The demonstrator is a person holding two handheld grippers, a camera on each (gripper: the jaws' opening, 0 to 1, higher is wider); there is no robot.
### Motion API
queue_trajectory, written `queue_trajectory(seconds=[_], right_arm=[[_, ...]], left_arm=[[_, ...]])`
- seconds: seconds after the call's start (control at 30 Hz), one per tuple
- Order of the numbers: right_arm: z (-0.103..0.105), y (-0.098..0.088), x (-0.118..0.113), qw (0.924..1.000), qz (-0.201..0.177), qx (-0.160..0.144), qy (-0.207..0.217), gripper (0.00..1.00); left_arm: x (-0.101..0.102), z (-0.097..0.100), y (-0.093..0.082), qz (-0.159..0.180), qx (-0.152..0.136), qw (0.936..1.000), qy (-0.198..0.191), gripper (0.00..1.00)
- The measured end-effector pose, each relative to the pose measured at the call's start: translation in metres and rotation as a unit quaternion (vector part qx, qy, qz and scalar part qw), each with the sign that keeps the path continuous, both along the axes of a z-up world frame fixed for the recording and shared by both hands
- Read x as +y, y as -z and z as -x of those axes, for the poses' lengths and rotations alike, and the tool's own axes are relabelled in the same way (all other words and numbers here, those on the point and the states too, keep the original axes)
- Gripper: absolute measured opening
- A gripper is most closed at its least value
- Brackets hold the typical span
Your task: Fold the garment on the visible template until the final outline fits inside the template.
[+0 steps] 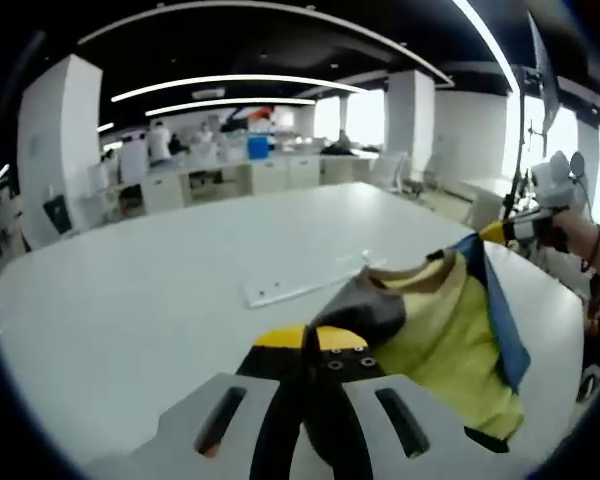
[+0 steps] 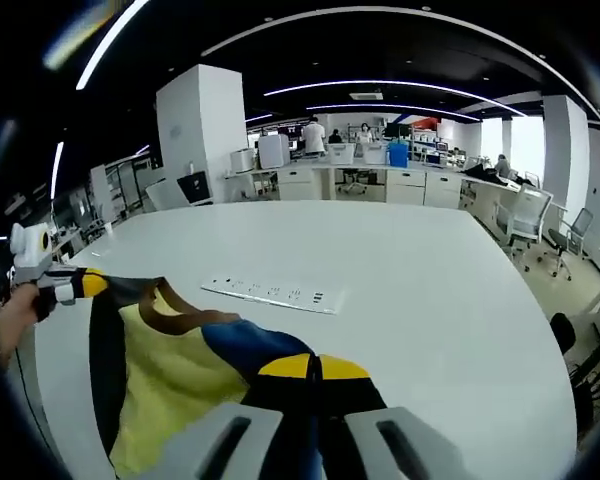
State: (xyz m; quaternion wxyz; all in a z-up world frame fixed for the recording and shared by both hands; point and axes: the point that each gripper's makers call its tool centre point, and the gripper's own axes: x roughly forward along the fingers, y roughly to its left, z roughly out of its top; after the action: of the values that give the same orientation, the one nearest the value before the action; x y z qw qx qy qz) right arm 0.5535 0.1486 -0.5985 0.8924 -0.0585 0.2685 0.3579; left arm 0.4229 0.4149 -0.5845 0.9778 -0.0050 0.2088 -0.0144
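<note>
A yellow garment [image 1: 445, 335] with blue and dark brown panels hangs stretched between my two grippers above the white table [image 1: 130, 300]. In the left gripper view, my left gripper [image 1: 310, 345] is shut on its dark brown shoulder. At the far right of that view my right gripper [image 1: 495, 233] pinches the blue edge, with a person's hand behind it. In the right gripper view, my right gripper [image 2: 317, 368] is shut on the blue part of the garment [image 2: 170, 370]. My left gripper [image 2: 85, 285] holds the far corner at the left.
A flat white strip [image 1: 300, 282] [image 2: 270, 292] with small holes lies on the table beyond the garment. The table edge [image 2: 540, 340] runs along the right, with office chairs [image 2: 525, 215] past it. A stand [image 1: 525, 130] rises at the right; desks and people are far back.
</note>
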Motion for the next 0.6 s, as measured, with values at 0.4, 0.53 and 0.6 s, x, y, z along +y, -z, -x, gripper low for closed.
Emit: queue_trajectory(seconds=[0.4, 0.53, 0.6], right_arm=[[-0.029, 0.032, 0.007, 0.9994, 0.015, 0.032, 0.002, 0.00], [-0.033, 0.045, 0.009, 0.9986, 0.021, 0.049, -0.002, 0.00], [-0.034, 0.054, 0.009, 0.9977, 0.028, 0.061, -0.002, 0.00]], left_arm=[[0.010, -0.035, 0.027, 0.018, 0.008, 0.9998, -0.004, 0.00], [0.013, -0.041, 0.043, 0.012, 0.027, 0.9995, -0.006, 0.00], [0.013, -0.043, 0.052, 0.013, 0.037, 0.9992, -0.004, 0.00]])
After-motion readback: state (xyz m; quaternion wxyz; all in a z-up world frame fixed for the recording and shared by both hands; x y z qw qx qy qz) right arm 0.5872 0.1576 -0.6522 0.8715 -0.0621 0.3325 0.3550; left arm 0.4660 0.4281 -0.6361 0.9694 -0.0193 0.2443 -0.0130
